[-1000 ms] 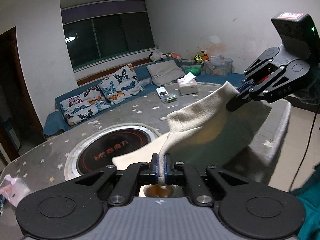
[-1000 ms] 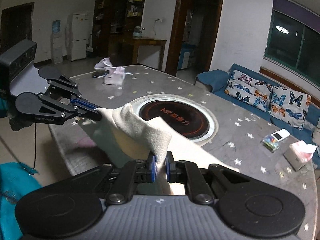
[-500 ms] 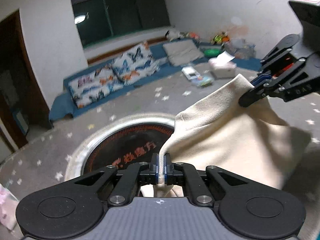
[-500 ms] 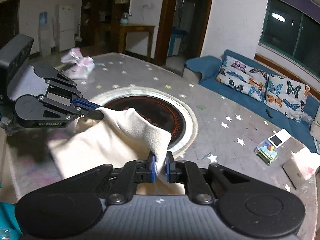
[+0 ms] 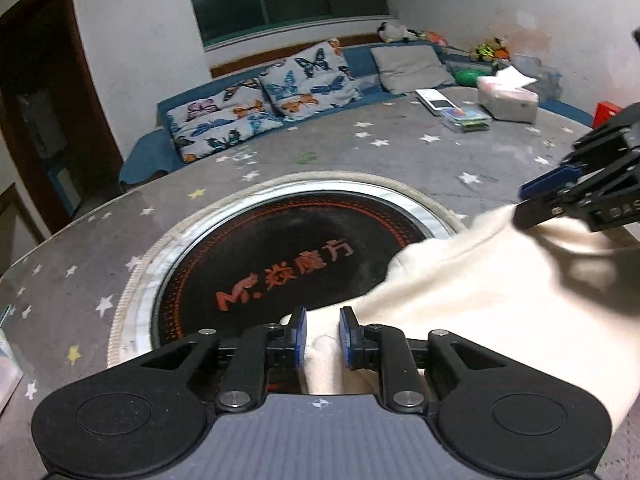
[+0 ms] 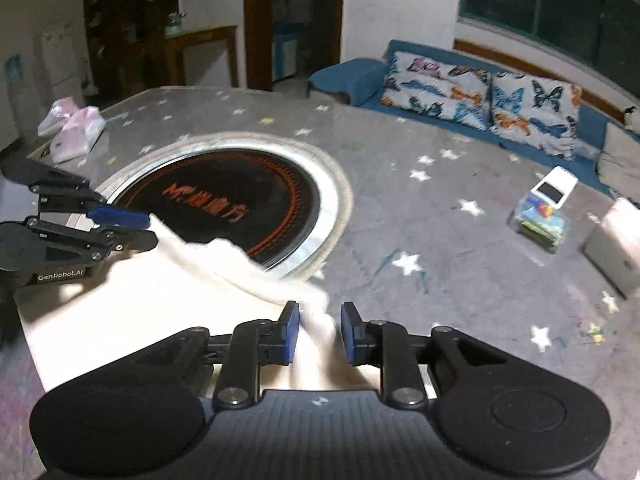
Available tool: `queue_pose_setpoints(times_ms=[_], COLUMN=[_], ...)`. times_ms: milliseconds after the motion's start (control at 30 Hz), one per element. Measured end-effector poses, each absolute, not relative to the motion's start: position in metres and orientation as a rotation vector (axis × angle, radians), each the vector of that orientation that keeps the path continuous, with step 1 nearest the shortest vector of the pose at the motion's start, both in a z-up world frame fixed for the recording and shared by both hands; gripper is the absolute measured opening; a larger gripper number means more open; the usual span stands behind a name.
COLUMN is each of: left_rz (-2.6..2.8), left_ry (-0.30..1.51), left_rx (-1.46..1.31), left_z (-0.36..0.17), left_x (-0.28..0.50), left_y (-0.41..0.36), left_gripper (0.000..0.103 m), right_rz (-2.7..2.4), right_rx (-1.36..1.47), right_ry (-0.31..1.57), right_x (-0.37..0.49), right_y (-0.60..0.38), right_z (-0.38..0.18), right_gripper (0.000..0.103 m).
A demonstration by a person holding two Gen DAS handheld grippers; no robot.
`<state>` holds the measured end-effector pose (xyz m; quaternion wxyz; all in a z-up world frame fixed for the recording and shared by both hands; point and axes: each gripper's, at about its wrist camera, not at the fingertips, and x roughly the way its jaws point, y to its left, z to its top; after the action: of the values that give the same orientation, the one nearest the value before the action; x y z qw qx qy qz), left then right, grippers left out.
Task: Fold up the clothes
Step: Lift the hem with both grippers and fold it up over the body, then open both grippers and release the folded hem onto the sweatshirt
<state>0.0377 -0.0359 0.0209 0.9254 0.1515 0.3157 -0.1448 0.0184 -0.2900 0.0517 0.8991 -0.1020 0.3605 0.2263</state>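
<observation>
A cream garment lies on the grey star-patterned table, its far edge over the black round hob. My left gripper is open, with a corner of the cloth lying loose between its blue pads. My right gripper is open too, with the other corner between its pads. The garment shows in the right wrist view as well. Each gripper appears in the other's view: the right one and the left one, both low at the cloth edge.
A tissue box, a white device and a small clear box sit at the table's far right. Pink packets lie at the far left. A blue sofa with butterfly cushions runs behind the table.
Both grippers came down and forward to the table with the cloth, then opened. The garment now lies flat instead of hanging between them.
</observation>
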Motion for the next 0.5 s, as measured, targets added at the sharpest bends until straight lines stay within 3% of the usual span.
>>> queue_pose_setpoints(times_ms=[300,500], left_rz=[-0.348,-0.404], left_ry=[0.610,0.664], left_rx=[0.211,0.187], left_z=[0.052,0.041], left_x=[0.017,0.021], left_y=[-0.043,-0.072], left_gripper=[0.020,0.020], right_rz=[0.441,0.418], right_rx=[-0.172,-0.146], right_ry=[0.710,0.730], right_x=[-0.020,-0.034], right_y=[-0.320,-0.337], right_z=[0.073,0.069], right_gripper=[0.020,0.020])
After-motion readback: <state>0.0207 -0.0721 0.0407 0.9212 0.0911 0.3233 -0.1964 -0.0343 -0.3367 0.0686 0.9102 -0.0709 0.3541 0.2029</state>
